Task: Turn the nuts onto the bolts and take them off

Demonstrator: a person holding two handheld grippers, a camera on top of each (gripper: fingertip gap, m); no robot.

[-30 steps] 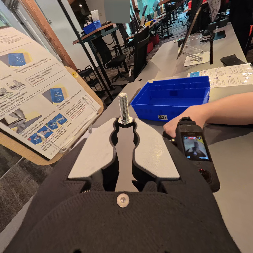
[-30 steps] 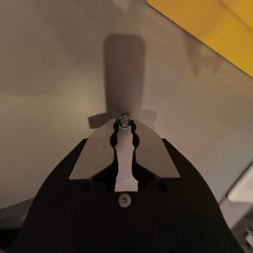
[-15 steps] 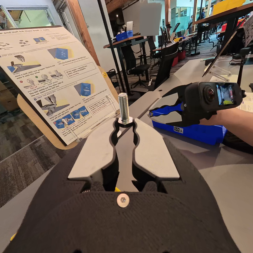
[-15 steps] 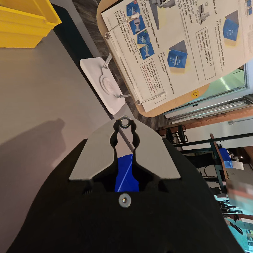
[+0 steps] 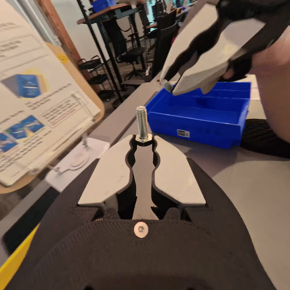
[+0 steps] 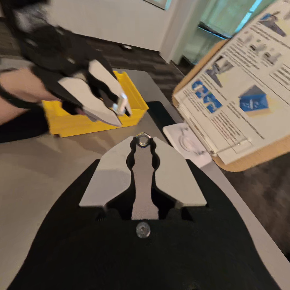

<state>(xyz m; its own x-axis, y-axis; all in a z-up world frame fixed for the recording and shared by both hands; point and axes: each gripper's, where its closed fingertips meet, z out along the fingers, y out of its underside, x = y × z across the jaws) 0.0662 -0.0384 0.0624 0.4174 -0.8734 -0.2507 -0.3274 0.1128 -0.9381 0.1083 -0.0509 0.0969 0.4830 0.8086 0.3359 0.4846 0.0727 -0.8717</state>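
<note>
Since 0.5 s ago the right gripper (image 5: 170, 90) has swung up and toward the bolt (image 5: 141, 123); it now hangs above and to the right of the bolt tip, not touching. Left gripper (image 5: 143, 139) clamped on the bolt's hex head, threaded shaft standing upright above the fingertips. Right gripper pinches the nut (image 6: 142, 140) at its fingertips, bore facing the camera. Blue bin (image 5: 199, 119) sits on the grey table (image 5: 244, 185) just behind the bolt. Yellow bin (image 6: 94, 120) lies behind the left gripper in the right wrist view. Instruction sheet on a stand (image 5: 39, 109) at the table's far edge; both views motion-blurred.
</note>
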